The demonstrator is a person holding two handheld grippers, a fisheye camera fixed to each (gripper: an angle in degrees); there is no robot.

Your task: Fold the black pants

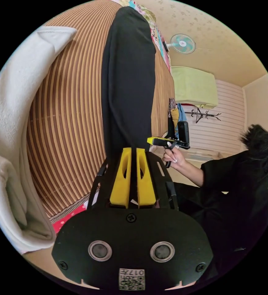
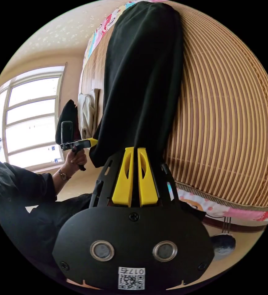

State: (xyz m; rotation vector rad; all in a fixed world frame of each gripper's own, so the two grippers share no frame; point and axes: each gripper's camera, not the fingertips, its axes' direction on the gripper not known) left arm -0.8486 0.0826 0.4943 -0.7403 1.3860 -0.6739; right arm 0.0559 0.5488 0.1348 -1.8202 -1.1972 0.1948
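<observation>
While both cameras tilt with our hands, we see the black pants (image 1: pixel 128 80) lying as a long folded strip on the striped bamboo mat (image 1: pixel 69 123), running away from us toward the patterned sheet (image 1: pixel 154 30) at the far edge.

On the left gripper view, our left gripper (image 1: pixel 133 150) has its two yellow jaws nearly together with the near end of the pants between them; the cloth is black against the black mount, so we cannot quite see the pinch itself, but the jaws seem to press on the fabric. A white fleece blanket (image 1: pixel 8 138) curls along one side of the mat, cut off by the lens edge. Across the strip, the other gripper, held by a hand (image 1: pixel 174 158), meets the pants edge; its tip is hidden behind the cloth.

On the right gripper view, our right gripper (image 2: pixel 134 150) likewise has its yellow jaws close together on the near end of the pants (image 2: pixel 143 76), the contact again hard to make out. The left gripper, in a hand (image 2: pixel 75 159), touches the hem corner. Behind it, pale and dark garments (image 2: pixel 88 115) sit blurred beside a bright window (image 2: pixel 32 116). A dark rounded thing (image 2: pixel 223 242) on the floor is too unclear to name.
</observation>
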